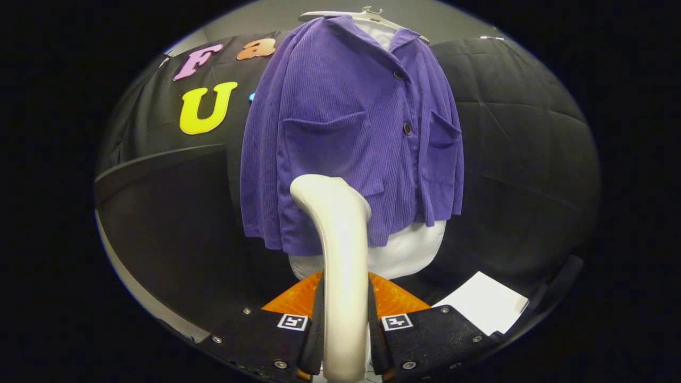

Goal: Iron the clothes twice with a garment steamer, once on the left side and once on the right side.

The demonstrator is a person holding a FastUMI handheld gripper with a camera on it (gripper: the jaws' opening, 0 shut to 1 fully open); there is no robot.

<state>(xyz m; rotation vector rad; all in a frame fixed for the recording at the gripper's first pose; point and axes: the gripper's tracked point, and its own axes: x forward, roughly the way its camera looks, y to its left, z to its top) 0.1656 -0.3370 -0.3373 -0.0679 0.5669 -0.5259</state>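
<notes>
Gripper (346, 340) clamped on the cream handle of the garment steamer (340, 255), whose head is raised toward 12 o'clock before the purple jacket (340, 122) hung over a white shirt (412, 250).

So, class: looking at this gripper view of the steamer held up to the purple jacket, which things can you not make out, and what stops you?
- Steamer head face: turned away toward the jacket; contact cannot be judged.
- Steamer handle's lower end: cut off below the gripper, whose fingers clamp it.
- White garment under the jacket: mostly covered by it.
- Hanger: the hook is cut by the view's top.
- White sheet: partly behind a finger.
</notes>
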